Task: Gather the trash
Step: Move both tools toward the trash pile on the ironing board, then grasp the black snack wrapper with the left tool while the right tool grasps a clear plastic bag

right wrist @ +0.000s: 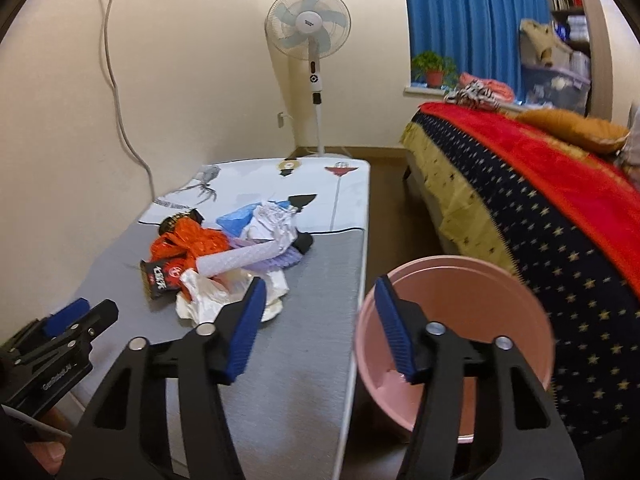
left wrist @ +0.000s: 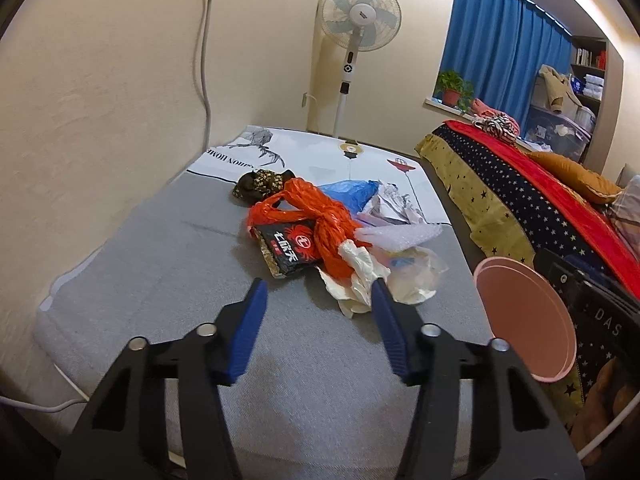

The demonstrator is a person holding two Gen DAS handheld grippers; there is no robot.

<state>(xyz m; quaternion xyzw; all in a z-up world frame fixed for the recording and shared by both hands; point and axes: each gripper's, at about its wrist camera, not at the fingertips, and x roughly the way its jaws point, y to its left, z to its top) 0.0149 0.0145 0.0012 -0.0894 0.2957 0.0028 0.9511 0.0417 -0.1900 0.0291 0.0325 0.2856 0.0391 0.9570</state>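
Observation:
A heap of trash lies mid-table: an orange plastic bag (left wrist: 320,220), a black snack packet (left wrist: 286,250), crumpled white paper (left wrist: 356,276), a clear wrapper (left wrist: 416,276), a blue bag (left wrist: 348,192) and a foam tube (right wrist: 240,260). My left gripper (left wrist: 320,292) is open and empty, just short of the white paper. My right gripper (right wrist: 320,292) is open and empty, over the table's right edge beside the pink bin (right wrist: 480,320). The bin (left wrist: 520,312) stands off the table's right side. The left gripper also shows in the right wrist view (right wrist: 68,320).
The grey table (left wrist: 160,280) runs along the left wall, a printed white cloth (left wrist: 320,152) at its far end. A bed with a starred cover (right wrist: 540,220) stands on the right. A standing fan (left wrist: 360,20), a potted plant (left wrist: 452,88) and blue curtains are beyond.

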